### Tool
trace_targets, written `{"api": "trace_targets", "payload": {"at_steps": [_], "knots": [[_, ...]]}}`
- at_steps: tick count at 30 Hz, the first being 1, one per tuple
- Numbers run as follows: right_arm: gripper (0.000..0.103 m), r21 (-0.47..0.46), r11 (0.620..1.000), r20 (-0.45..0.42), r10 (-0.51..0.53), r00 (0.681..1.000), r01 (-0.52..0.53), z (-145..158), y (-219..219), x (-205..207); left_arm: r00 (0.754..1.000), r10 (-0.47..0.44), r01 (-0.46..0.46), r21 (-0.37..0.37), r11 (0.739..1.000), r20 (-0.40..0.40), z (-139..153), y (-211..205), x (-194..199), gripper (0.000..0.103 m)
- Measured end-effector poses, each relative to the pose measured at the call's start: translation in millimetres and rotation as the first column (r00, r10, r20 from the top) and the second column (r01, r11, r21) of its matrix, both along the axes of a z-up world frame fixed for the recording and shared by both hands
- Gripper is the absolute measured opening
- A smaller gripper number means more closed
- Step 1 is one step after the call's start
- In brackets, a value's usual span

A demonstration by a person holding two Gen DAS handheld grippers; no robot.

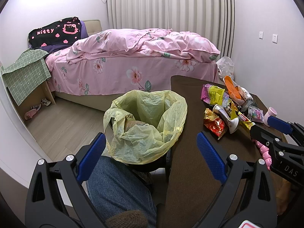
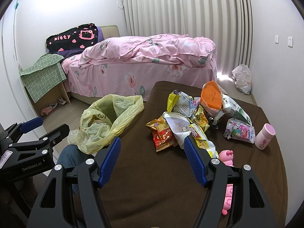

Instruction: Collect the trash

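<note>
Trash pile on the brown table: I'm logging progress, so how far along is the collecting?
Barely started. The yellow plastic bin liner holds only crumpled plastic as far as I can see. Nothing is in hand: both the left tongs and right tongs are open and empty. The heap of crumpled snack wrappers remains on the brown table.

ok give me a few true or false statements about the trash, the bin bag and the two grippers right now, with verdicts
1. The left gripper is open and holds nothing. True.
2. The yellow bin bag stands on the brown table. False: it lines a bin beside the table's edge, off the tabletop.
3. The red snack wrapper lies on the table among the other wrappers. True.
4. The right gripper is shut on the pink bottle. False: its fingers are spread open and empty, and the bottle stands apart near the table's right side.
5. The orange packet is already in the bag. False: it is on the table, at the far end of the pile.
</note>
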State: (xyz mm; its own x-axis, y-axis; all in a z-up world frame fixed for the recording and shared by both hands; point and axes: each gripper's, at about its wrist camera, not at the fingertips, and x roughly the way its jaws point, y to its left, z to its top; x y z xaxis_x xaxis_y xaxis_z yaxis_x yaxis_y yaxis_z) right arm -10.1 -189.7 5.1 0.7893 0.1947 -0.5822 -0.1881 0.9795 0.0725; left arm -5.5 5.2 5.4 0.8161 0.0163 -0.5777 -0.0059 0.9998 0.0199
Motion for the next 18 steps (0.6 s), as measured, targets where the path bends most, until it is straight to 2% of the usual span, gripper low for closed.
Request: {"api": "trace_targets", "payload": {"at_steps": [18], "knots": [[0.065, 0.0, 1.0, 0.001, 0.0, 1.0, 0.0, 0.1, 0.3, -0.2, 1.0, 0.002, -0.002, -0.002, 1.0, -0.001, -0.2, 1.0, 0.3, 0.092]]}}
